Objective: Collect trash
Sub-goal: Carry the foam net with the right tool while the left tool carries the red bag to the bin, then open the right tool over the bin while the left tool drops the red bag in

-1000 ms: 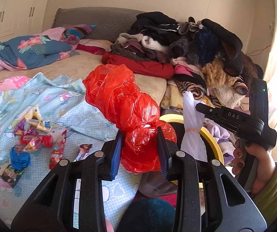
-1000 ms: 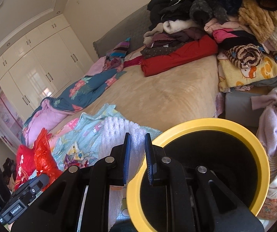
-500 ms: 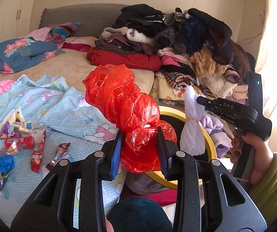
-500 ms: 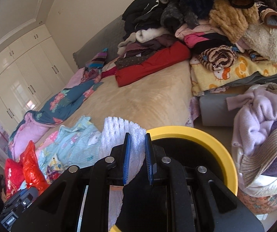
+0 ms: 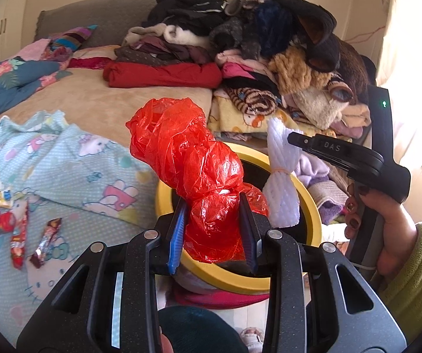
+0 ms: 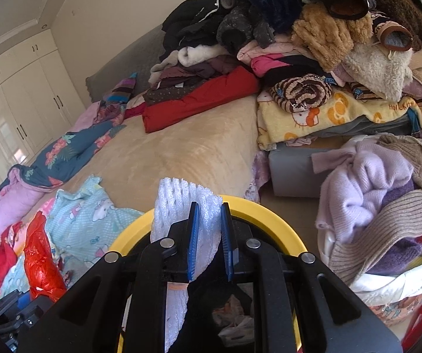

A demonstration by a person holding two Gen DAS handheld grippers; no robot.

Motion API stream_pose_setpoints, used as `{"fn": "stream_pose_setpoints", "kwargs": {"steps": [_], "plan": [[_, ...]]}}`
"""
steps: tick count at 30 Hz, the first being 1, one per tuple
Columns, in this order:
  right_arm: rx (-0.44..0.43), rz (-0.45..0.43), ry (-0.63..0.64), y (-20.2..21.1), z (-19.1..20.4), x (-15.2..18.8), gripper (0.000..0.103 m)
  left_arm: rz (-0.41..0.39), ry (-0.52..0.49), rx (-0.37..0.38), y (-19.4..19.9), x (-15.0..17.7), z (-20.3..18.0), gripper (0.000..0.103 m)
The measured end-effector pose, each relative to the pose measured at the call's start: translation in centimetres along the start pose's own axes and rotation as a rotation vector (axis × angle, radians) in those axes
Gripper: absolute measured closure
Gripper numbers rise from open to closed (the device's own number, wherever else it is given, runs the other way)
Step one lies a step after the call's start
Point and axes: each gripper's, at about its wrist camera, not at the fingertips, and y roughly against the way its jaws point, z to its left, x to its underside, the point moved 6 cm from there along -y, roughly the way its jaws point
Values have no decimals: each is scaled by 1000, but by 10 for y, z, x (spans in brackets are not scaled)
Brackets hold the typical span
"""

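My left gripper [image 5: 212, 231] is shut on a crumpled red plastic bag [image 5: 190, 158], held over the near rim of a yellow-rimmed black bin [image 5: 310, 206]. My right gripper [image 6: 209, 241] is shut on a white foam net sleeve [image 6: 181, 209], which hangs over the same bin [image 6: 269, 217]. In the left wrist view the white foam sleeve [image 5: 281, 176] dangles above the bin's mouth from the right gripper [image 5: 293, 139], held by a hand in a green sleeve. Some trash lies at the bin's bottom. In the right wrist view the red bag [image 6: 41, 264] shows at lower left.
Several candy wrappers [image 5: 19, 235] lie on a light blue patterned sheet [image 5: 72, 158] on the bed. A high pile of clothes [image 5: 258, 47] fills the far side. A basket of knitwear [image 6: 387, 217] stands right of the bin.
Both grippers have moved along and down toward the bin with their loads. The bin looms larger beneath them, and the wrappers have slid to the left edge of the left wrist view.
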Motion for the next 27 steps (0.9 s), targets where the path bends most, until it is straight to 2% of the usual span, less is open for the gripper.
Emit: {"fn": "stream_pose_setpoints", "kwargs": {"steps": [8, 22, 24, 25, 26, 27], "plan": [[23, 27, -9, -10, -13, 5, 88, 40, -18, 9, -24, 6, -7, 77], [11, 71, 27, -27, -9, 13, 86, 74, -8, 20, -50, 5, 1, 75], [6, 71, 20, -29, -9, 13, 78, 71, -6, 27, -51, 5, 2, 57], [11, 70, 16, -29, -9, 13, 67, 66, -3, 22, -51, 4, 3, 51], [15, 66, 13, -29, -10, 13, 60, 61, 3, 16, -50, 4, 4, 42], [15, 62, 9, -29, -11, 13, 60, 56, 10, 15, -48, 4, 6, 36]]}}
